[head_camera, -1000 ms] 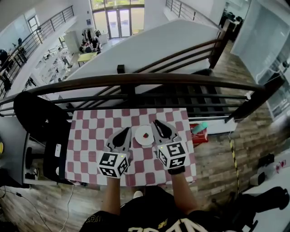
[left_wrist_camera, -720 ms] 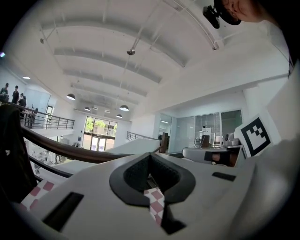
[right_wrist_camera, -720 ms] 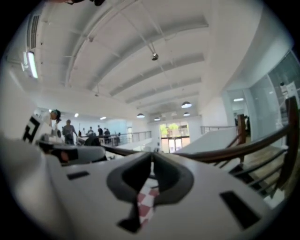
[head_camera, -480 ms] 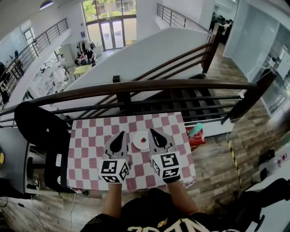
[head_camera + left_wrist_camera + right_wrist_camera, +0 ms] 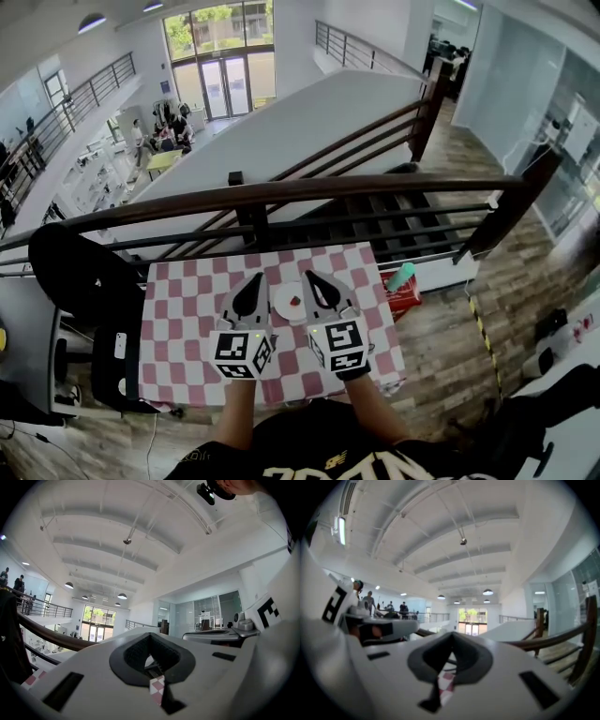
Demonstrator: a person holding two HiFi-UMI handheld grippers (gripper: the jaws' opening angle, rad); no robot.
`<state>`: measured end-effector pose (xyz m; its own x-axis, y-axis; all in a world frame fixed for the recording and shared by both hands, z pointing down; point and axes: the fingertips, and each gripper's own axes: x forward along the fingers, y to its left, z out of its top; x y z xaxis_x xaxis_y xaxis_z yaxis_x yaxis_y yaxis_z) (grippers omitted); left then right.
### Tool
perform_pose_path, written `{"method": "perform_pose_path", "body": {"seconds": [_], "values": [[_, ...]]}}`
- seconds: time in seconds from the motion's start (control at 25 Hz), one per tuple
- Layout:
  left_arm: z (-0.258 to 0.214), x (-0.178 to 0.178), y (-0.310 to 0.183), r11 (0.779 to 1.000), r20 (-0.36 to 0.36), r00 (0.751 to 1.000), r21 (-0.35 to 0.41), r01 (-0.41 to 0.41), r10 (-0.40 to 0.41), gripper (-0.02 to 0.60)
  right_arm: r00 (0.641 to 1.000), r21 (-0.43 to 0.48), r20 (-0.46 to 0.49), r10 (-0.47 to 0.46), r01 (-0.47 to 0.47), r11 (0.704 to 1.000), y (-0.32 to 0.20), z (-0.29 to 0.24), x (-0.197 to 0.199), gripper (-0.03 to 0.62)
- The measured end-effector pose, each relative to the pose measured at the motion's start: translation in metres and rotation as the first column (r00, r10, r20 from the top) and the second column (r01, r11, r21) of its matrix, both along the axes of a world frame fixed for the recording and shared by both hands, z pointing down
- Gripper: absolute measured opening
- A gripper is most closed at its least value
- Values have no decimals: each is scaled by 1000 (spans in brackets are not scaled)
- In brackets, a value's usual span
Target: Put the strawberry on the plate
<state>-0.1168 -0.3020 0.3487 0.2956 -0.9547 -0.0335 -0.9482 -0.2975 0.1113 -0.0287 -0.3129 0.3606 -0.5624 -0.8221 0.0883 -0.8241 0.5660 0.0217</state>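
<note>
A small red strawberry (image 5: pixel 294 301) lies on the white plate (image 5: pixel 281 306), which sits on the red-and-white checked table (image 5: pixel 183 300). My left gripper (image 5: pixel 254 278) is just left of the plate and my right gripper (image 5: pixel 310 276) just right of it, both pointing away from me and above the cloth. Neither one touches the plate or the berry. In the left gripper view the left gripper (image 5: pixel 149 635) has its jaws met at the tip with nothing in them. The right gripper (image 5: pixel 452 634) looks the same in its own view, shut and empty.
A dark wooden railing (image 5: pixel 281 192) runs behind the table's far edge. A black chair (image 5: pixel 75 272) stands at the left with a phone (image 5: pixel 119 345) on a grey surface beside it. A red box with a teal bottle (image 5: pixel 403 278) sits off the table's right side.
The right jaws, slightly apart a second ago, are now together. Both grippers have lifted a little beside the plate. The strawberry stays on the plate.
</note>
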Motion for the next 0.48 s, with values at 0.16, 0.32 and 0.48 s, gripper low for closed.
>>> {"method": "perform_pose_path", "body": {"seconds": [0.16,0.32,0.48], "values": [[-4,4,-7,1000,-2,1000,12,-12,12,9,1000,14,-7,13,-13,1000,-9,-4,2,17],[-3,10,-11,1000,-3,1000,14,-28,28,8,1000,29,-13,16,-16,999,-15,-8,1,17],[-1,10,-14,999,2,999,11,-32,32,8,1000,13,-22,20,-20,1000,-19,0,-1,17]]}}
